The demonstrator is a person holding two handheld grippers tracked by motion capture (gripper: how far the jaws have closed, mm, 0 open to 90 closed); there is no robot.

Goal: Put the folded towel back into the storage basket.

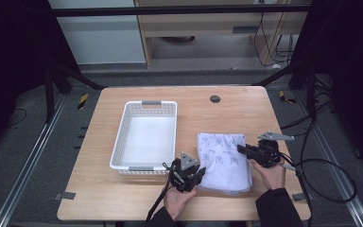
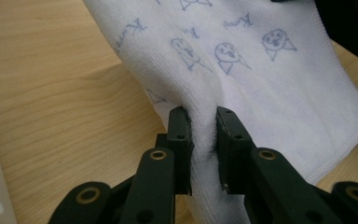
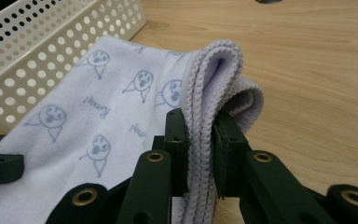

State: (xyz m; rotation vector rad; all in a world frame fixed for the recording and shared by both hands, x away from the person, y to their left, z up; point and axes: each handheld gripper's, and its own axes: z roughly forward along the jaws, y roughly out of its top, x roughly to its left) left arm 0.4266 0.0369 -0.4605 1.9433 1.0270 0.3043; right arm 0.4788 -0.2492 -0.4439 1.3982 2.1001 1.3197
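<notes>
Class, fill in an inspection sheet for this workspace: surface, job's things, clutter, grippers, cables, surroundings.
Surface: wooden table, round dark cap near the far edge.
Job's things: folded white towel with blue doodle print; white perforated basket, nothing seen inside.
Clutter: nothing seen.
Grippers: left gripper shut on the towel's near-left part; right gripper shut on its stacked right edges.
Cables: black cable loops off the table's right side.
Surroundings: grey floor, black frame legs, wooden cabinet behind.
</notes>
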